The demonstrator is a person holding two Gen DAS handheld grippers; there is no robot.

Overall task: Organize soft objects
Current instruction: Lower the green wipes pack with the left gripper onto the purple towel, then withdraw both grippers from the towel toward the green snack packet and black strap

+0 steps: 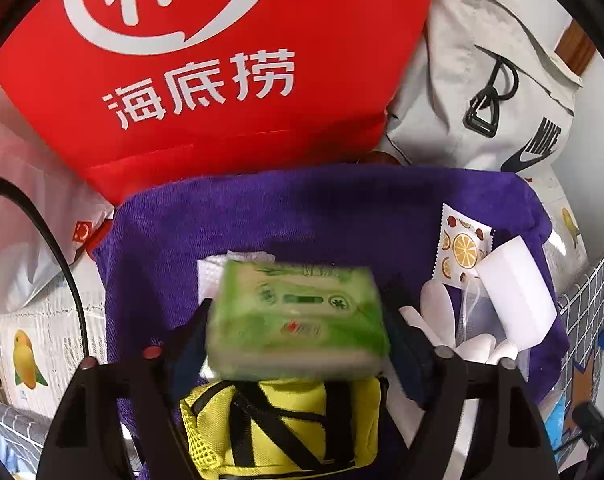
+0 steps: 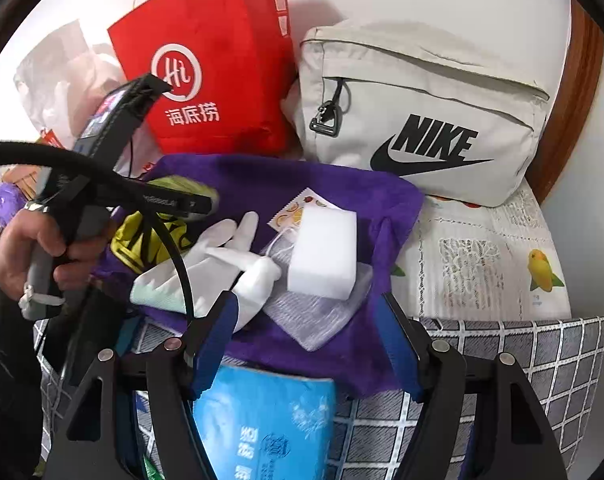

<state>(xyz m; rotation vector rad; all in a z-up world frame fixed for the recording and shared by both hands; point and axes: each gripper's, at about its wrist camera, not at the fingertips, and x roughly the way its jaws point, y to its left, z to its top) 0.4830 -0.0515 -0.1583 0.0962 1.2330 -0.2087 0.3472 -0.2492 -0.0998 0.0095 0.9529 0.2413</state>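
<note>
Left jaws clenching green tissue pack (image 1: 298,320) above purple towel (image 1: 262,216); right jaws hanging released over blue tissue pack (image 2: 266,424).

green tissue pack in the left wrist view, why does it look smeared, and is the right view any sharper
Left wrist view: the green tissue pack between the left gripper's fingers is motion-blurred, while the red bag behind reads crisp. Right wrist view: mostly sharp, Nike bag lettering clear; fisheye bending and dark corners in both.
</note>
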